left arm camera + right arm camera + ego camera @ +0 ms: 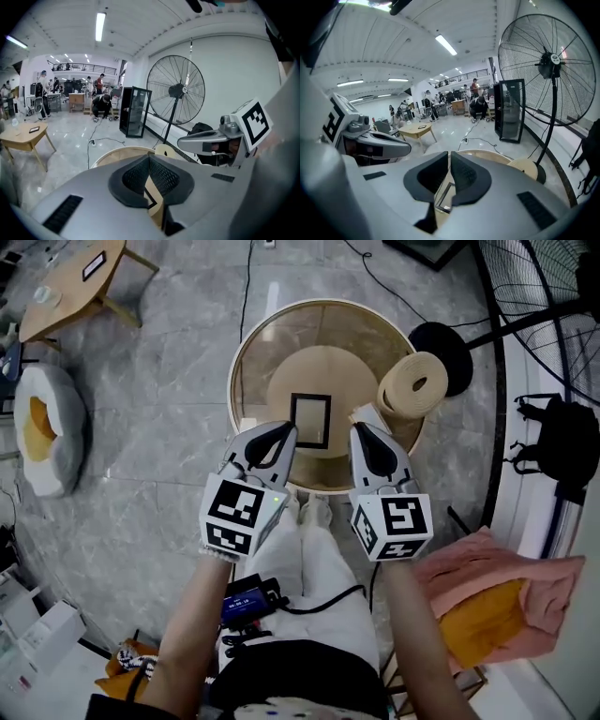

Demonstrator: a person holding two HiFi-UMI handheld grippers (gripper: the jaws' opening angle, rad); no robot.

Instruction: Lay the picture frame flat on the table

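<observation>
Left gripper [278, 439], right gripper [364, 439]: jaws closed, nothing gripped, held above near edge of table [234, 381]. Picture frame [310, 421]: black, rectangular, laid flat mid-table.

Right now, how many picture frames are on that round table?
1. The picture frame lies flat near the middle of the round table. No other shows on the table in any view, though the rolled-up thing at its edge could hide a small one.
</observation>
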